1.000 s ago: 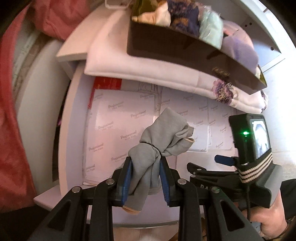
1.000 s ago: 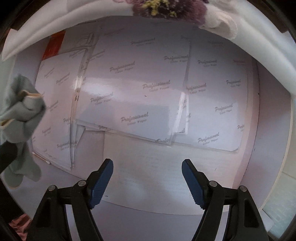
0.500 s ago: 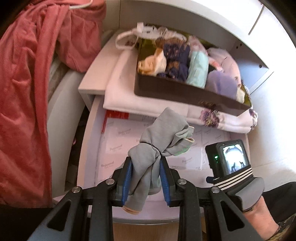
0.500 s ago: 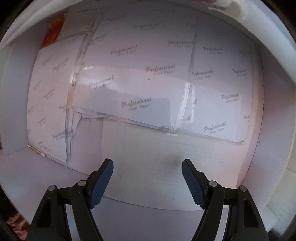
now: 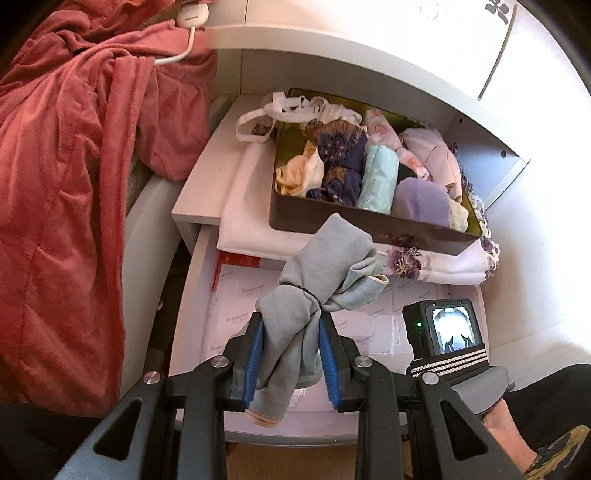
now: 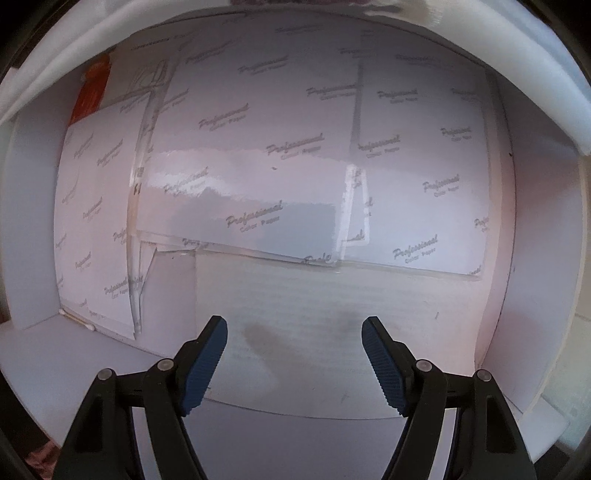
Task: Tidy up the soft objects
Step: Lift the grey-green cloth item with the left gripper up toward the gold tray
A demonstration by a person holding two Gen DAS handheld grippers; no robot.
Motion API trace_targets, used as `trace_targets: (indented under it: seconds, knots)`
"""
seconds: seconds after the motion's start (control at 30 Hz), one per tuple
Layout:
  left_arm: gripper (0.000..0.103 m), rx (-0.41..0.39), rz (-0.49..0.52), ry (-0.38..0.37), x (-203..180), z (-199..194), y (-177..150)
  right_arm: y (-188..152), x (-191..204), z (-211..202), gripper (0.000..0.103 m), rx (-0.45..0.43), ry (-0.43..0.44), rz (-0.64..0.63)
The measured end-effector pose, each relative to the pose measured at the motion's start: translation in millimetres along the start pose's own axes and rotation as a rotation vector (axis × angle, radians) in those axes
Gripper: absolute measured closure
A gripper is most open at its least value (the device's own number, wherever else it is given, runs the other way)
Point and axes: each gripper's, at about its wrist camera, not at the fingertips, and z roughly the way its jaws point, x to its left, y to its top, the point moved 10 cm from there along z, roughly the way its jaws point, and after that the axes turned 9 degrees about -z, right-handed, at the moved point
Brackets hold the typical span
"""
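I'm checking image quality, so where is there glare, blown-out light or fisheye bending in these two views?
Left wrist view: white cabinet wall at upper right is blown out, straight edges bow outward. Right wrist view: glossy printed paper sheets lining the white drawer reflect a bright band of glare; drawer walls curve.

Ahead of my left tongs lies an open white drawer [image 5: 192, 295], its floor lined with glossy sheets of paper [image 6: 325, 155] printed "Professional". A red packet [image 6: 90, 94] peeks from the far left corner under them, and a cotton swab [image 6: 77, 320] lies at the near left edge. Far to the left of my tongs hangs a red velvety robe [image 5: 74, 184]. Above it, a white plug [image 5: 192, 14] trails its cord [image 5: 181, 51].
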Motion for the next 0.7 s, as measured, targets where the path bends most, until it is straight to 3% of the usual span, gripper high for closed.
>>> trace_targets:
  seconds: [0.37,0.7]
  knots:
    - [0.075,-0.04,-0.008,-0.013,4,-17,0,0,-19,-16,0.027,-0.053,-0.037,0.006]
    - [0.075,-0.054,-0.09,-0.119,-1,-36,9,-3,-7,-15,0.027,-0.06,-0.033,0.015]
